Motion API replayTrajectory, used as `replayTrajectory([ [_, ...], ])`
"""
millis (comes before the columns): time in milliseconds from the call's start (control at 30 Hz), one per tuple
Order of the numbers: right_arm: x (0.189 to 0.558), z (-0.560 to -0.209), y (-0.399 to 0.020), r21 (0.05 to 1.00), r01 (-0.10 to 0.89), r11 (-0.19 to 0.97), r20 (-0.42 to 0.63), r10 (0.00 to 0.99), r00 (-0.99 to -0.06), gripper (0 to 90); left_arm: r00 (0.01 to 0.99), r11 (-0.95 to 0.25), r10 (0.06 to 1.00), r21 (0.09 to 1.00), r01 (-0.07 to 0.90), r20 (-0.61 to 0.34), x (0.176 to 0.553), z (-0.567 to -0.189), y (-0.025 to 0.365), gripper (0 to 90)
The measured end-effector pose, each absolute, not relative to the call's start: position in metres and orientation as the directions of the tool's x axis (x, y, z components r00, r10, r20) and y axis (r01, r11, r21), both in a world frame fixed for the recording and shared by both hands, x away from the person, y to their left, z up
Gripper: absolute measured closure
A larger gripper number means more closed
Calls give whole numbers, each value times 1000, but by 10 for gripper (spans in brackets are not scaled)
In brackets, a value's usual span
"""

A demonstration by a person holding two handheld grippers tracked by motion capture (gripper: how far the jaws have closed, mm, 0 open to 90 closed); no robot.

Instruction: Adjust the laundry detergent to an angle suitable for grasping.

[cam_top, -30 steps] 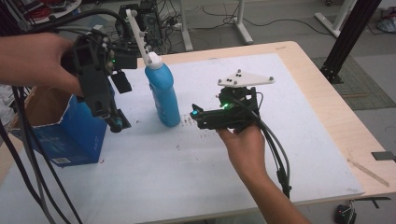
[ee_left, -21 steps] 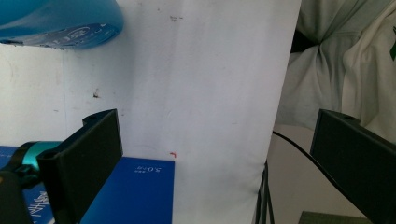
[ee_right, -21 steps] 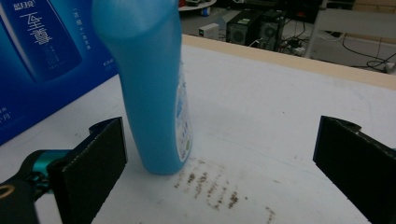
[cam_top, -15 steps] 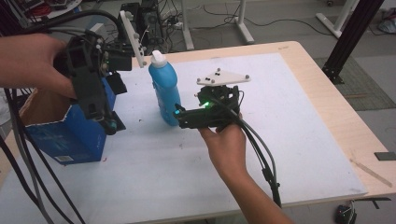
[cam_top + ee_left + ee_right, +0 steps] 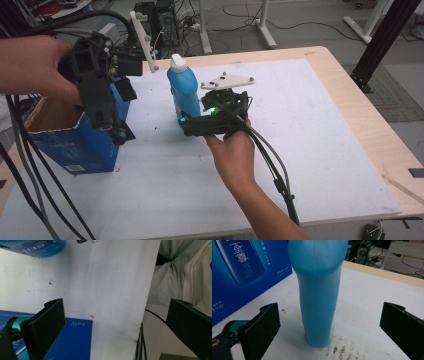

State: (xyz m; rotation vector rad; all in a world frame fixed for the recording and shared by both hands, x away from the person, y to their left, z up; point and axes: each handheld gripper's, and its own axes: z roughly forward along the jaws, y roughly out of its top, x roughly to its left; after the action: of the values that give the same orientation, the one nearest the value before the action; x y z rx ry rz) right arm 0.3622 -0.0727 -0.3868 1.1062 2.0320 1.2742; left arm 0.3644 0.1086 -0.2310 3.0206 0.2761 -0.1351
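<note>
Right gripper view: your right tongs (image 5: 329, 337), advanced and spread, now straddle the blue bottle (image 5: 318, 290), ready to clamp; left tongs (image 5: 117, 327) gape idle.

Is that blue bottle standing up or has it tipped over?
Standing upright. The blue bottle rests on its base on the white table, white cap on top; the right gripper view shows its base flat between open jaws.
</note>
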Motion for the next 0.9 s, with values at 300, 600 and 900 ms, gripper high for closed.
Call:
replayTrajectory([
  [300, 373, -387, -58, 887, 391, 247, 4, 841, -542, 20, 979, -977, 178, 101, 188, -98, 366, -231, 111, 23],
  [600, 384, -388, -46, 880, 410, 241, 23, 841, -541, 20, 978, -976, 181, 102, 191, -99, 366, -232, 113, 23],
  [900, 395, -391, -36, 874, 430, 225, 44, 846, -532, 20, 978, -976, 185, 101, 195, -101, 367, -232, 115, 23],
])
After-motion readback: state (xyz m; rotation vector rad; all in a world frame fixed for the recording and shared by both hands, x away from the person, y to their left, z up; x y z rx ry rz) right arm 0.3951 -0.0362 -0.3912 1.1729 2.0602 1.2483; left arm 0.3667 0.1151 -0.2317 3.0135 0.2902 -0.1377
